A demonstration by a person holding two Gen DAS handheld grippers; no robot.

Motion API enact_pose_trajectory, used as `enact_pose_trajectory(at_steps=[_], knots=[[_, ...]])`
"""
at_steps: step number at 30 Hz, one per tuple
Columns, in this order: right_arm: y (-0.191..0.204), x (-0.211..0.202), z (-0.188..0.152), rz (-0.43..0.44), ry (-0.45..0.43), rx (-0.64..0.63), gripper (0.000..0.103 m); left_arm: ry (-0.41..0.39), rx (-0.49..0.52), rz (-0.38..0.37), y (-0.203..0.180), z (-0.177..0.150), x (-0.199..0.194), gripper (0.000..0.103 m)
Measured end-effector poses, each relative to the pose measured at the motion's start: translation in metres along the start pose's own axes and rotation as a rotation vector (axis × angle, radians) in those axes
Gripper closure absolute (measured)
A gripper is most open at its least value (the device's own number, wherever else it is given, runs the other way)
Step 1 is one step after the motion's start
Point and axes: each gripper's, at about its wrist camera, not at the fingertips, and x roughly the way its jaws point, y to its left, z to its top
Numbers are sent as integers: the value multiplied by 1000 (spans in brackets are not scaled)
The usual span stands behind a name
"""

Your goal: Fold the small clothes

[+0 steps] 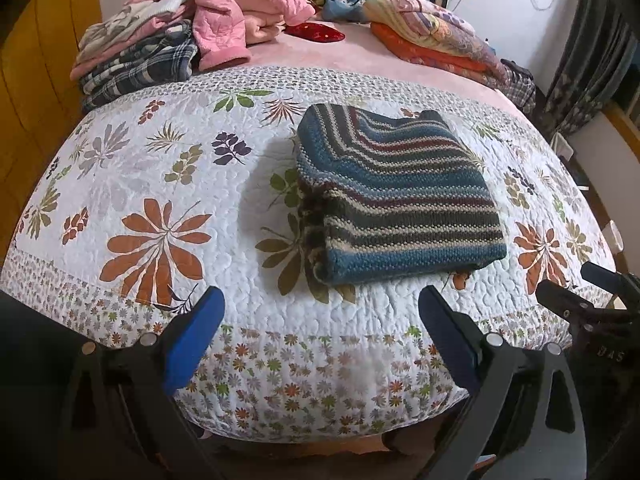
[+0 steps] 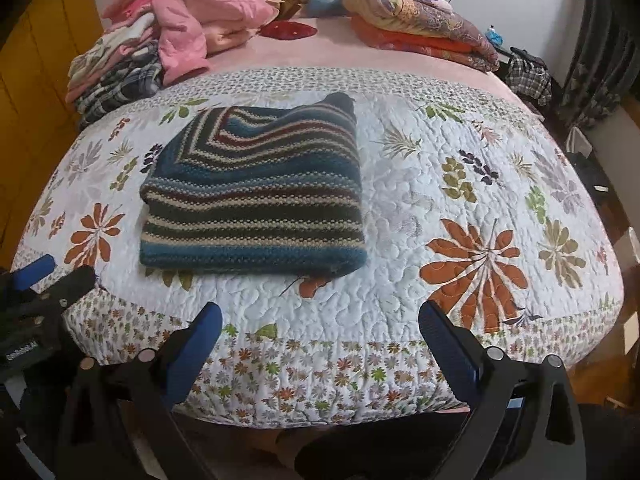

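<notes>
Both the left gripper (image 1: 322, 300) and right gripper (image 2: 320, 316) hung wide open and empty before the folded striped knit sweater (image 1: 394, 196), whose thick layers risked springing apart if nudged.

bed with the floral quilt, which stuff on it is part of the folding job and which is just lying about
Part of the job:
- folded striped knit sweater, blue, grey and cream
- open left gripper
- open right gripper
- white floral quilt, the work surface

Lying about:
- pink quilted jacket
- plaid clothes pile
- folded orange patterned blanket
- red cushion
</notes>
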Motion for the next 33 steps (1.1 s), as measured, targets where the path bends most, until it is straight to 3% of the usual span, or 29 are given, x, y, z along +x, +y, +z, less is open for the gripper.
enact_pose_trajectory(at_steps=[12,33], knots=[[-6,3,3,99,25,56,4,14,16,10,-6,-1,6,6],[-3,8,4,109,33,70,4,16,30,25,-11,0,10,6]])
